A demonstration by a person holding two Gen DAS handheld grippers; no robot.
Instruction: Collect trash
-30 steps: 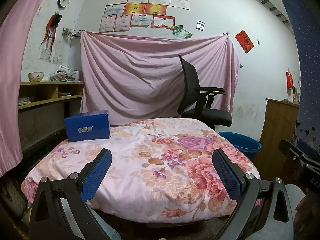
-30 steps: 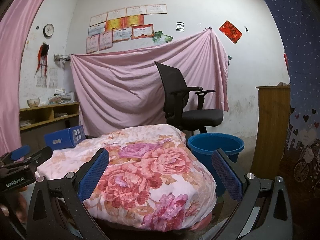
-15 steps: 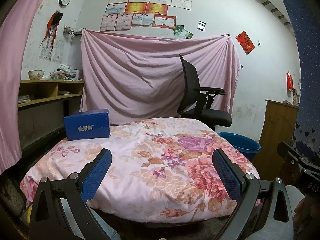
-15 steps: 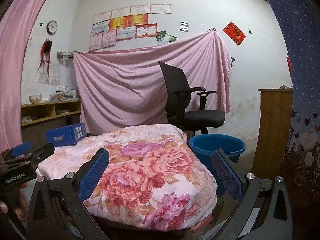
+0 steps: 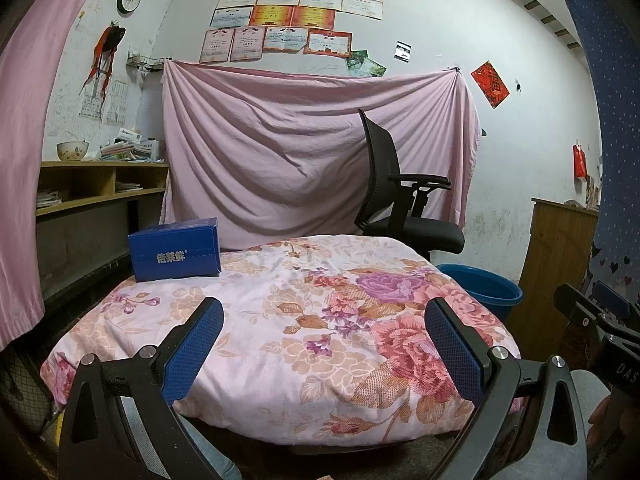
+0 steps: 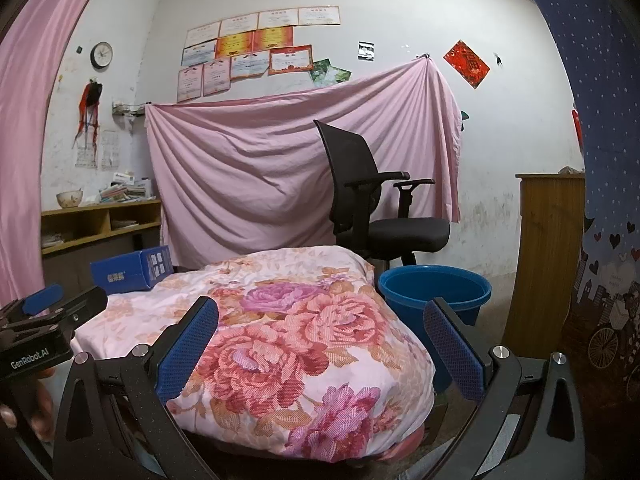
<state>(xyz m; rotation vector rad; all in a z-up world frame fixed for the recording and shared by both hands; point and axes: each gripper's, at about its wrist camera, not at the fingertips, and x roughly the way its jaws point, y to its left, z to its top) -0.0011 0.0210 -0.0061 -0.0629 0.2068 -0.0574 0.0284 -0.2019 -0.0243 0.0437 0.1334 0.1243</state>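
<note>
Both tongs hang low before the near edge of a round tabletop (image 5: 248,408) draped in a floral quilt; the left tongs (image 5: 324,344) and the right tongs (image 6: 320,340) each stand wide open with nothing between the blue pads. The only candidate for trash is a blue box (image 5: 176,250) sitting at the far left edge of the tabletop, and a blue bucket (image 6: 434,292) stands on the floor just beside its right edge. The work seems to be at the start: nothing is gathered. Next, one pair must probably reach across the quilt to the box, which looks wide for a single pinch.
</note>
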